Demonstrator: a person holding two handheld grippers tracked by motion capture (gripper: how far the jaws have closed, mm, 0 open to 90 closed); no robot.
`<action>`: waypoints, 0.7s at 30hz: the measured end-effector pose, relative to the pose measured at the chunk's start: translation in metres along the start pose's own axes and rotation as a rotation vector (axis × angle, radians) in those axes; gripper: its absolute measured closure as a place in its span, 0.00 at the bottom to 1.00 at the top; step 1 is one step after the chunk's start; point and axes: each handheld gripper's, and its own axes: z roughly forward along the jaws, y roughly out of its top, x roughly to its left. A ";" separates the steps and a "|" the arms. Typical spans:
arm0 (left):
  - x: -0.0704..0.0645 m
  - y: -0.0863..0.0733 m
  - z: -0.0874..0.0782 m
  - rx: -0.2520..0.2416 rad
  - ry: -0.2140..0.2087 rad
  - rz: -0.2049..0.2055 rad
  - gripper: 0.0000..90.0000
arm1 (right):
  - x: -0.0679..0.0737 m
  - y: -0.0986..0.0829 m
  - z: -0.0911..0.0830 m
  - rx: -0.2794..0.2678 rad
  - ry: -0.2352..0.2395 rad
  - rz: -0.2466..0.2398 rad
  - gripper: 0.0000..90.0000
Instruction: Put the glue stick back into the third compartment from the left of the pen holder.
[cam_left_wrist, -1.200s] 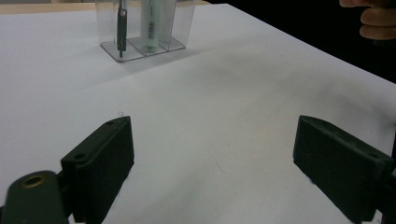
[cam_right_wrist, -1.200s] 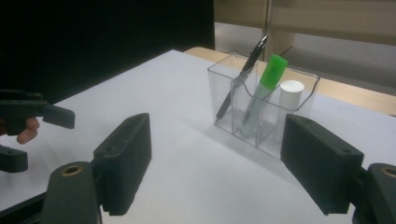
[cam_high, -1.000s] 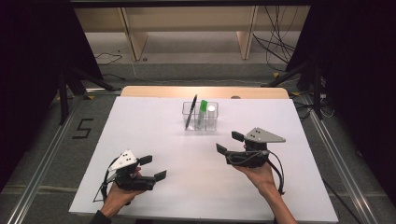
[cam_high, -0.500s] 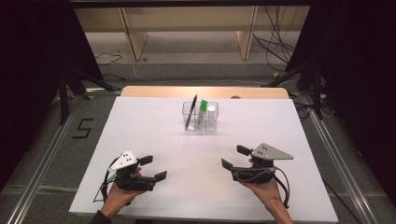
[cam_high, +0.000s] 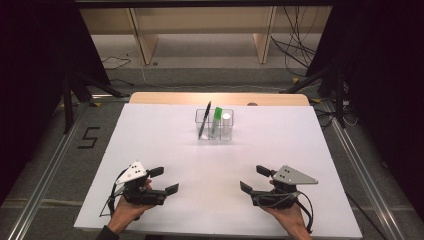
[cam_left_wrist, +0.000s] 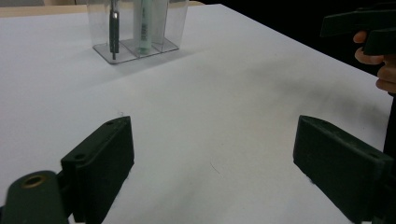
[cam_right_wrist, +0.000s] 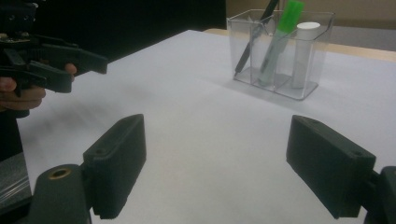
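- currently both grippers sit low over the near part of the white table (cam_high: 165, 145), well apart, one per hand, jaws aimed toward the table's middle.
- left gripper (cam_high: 163, 181): held in left hand (cam_high: 131, 212) at near-left corner area; jaws spread wide, nothing btwn them; grey plate on top.
- right gripper (cam_high: 254, 179): held in right hand (cam_high: 285, 215) at near-right; jaws likewise wide apart, empty; cable loops under the wrist.
- clear holder (cam_high: 215, 125): stands upright at far-centre of table, well away from both grippers, untouched.
- contents: black pen (cam_high: 204, 120) leaning in left compartment, green-capped marker (cam_high: 216, 121) in middle, white cylinder (cam_high: 226, 124) at right.
- high view alone gives forearm entry from bottom edge & the wooden strip behind the table.
- left gripper view: holder base and lower pen/marker visible, tops cut off; other gripper at right edge.
- right gripper view: holder seen whole w/ all three items; other gripper w/ fingers at left edge.
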 end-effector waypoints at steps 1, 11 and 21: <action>0.000 0.000 0.000 0.000 -0.001 0.001 0.13 | 0.000 -0.001 -0.001 0.002 -0.002 -0.001 0.23; -0.002 0.000 0.000 -0.002 -0.007 -0.002 0.13 | -0.001 -0.014 -0.012 -0.004 -0.028 0.023 0.23; -0.003 -0.001 0.000 0.002 -0.013 0.009 0.13 | 0.001 -0.024 -0.021 -0.002 -0.048 0.032 0.23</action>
